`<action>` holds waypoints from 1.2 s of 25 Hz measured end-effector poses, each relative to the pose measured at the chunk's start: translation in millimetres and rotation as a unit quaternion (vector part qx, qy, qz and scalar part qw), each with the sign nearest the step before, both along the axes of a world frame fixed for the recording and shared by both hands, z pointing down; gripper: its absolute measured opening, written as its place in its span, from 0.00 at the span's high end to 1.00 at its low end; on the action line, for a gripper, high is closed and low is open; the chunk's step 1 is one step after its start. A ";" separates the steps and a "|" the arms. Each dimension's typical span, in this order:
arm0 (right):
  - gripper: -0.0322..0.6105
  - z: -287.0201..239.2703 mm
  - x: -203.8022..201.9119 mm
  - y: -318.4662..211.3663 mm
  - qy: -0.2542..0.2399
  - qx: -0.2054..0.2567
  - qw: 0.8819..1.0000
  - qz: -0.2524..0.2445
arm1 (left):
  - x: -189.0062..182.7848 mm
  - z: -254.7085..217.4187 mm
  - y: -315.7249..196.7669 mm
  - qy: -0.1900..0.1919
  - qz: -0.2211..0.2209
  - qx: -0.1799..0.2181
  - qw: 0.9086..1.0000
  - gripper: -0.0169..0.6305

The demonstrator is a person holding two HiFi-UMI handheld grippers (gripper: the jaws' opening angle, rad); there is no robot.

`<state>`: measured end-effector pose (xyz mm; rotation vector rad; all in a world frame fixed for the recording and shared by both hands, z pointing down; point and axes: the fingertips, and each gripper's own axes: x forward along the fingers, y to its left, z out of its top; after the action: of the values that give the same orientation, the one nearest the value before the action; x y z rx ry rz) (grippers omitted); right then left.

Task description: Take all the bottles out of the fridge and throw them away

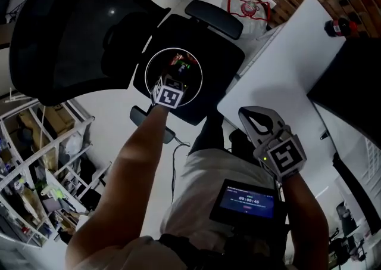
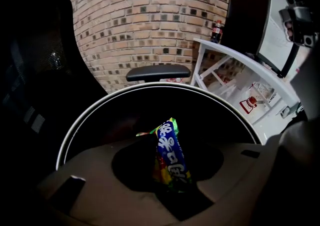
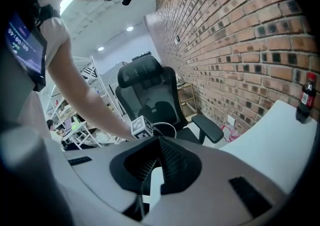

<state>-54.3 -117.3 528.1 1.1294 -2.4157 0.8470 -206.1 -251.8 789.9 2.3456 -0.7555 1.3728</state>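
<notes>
A black bin with a white rim (image 1: 147,72) stands on the seat of an office chair. My left gripper (image 1: 178,67) points down into its mouth, shut on a bottle with a blue, green and yellow label (image 2: 170,155). In the left gripper view the bin's rim (image 2: 100,108) circles the bottle, which hangs over the dark inside. My right gripper (image 1: 253,117) is held lower right, beside the white table (image 1: 286,66), shut with nothing between its jaws (image 3: 157,165). A dark cola bottle with a red cap (image 1: 338,26) stands on the table's far corner by the brick wall.
The chair's black mesh back (image 1: 77,30) rises at upper left and its armrest (image 1: 213,17) lies past the bin. A white wire shelf (image 1: 36,161) full of items fills the lower left. A red and white bag (image 1: 250,8) lies on the floor by the wall.
</notes>
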 end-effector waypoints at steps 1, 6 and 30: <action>0.95 1.2 -1.7 -0.6 0.000 -0.001 1.000 0.001 | 0.9 3.2 -0.8 -0.004 0.002 -0.003 1.000 0.75; 0.95 1.9 -9.8 -2.8 0.003 0.011 1.000 0.006 | -3.6 27.0 10.1 -0.043 0.001 -0.077 0.996 0.62; 0.95 -34.8 -5.9 2.5 0.020 0.053 0.996 0.061 | 0.7 -74.7 12.1 0.060 0.014 0.012 0.998 0.88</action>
<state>-60.2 -114.8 493.3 1.3337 -2.4033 0.7318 -205.4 -239.7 715.3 2.4408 -0.7094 1.2276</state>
